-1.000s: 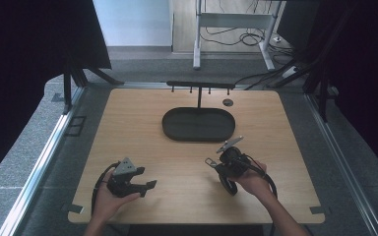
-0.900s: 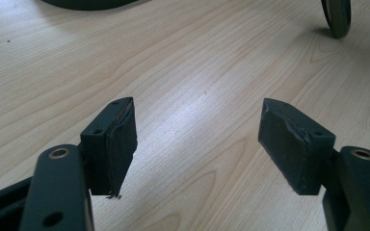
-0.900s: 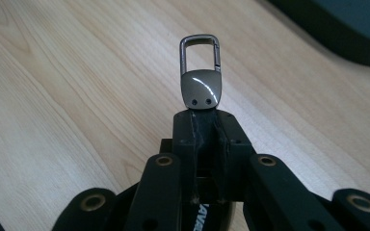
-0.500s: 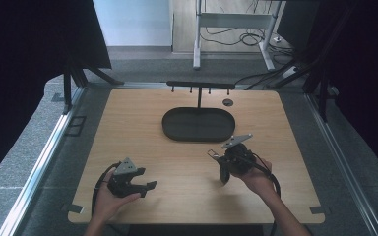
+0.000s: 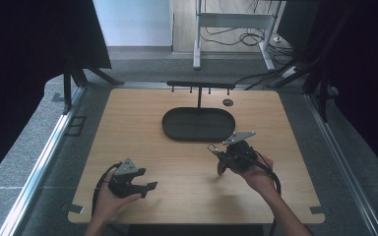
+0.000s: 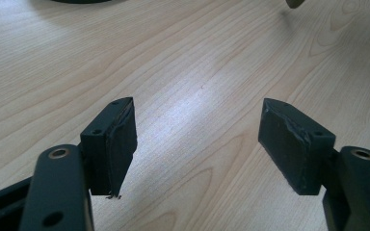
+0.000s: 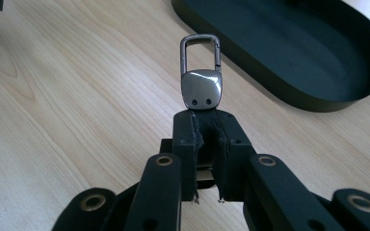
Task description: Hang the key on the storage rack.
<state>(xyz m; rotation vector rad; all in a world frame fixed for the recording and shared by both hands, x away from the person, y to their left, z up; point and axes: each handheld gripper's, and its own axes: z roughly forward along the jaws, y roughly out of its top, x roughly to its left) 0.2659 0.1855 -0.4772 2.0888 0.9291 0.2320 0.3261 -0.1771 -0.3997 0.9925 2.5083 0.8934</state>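
A: Where is the key clip [image 7: 201, 79] right now?

B: It is pinched in the right tool [image 7: 206, 129]. The two black jaws are clamped together on its lower end, and its shiny plate and wire loop stick out past the tips. In the right gripper view it hangs above bare wood, with nothing under it.

A: How close is it to the tray?

B: The dark oval tray [image 7: 318, 103] lies just beyond the clip and to one side; the clip is not over it. From the high view, the right tool [image 5: 218, 156] is held above the bench [image 5: 128, 128], near the tray's [image 5: 170, 129] near right rim, and the person's right hand is wrapped around it.

A: And the other one?

B: The left tool [image 6: 197, 139] is wide open, and between its pads is plain wood grain. In the high view it [image 5: 145, 184] sits near the front left of the bench, gripped by the person's left hand, well apart from the right one.

A: Anything else on the bench?

B: A black rack with small hooks [image 5: 199, 86] stands behind the tray at the far edge, and a small round dark thing [image 5: 228, 102] lies just beside it; I cannot tell what that is.
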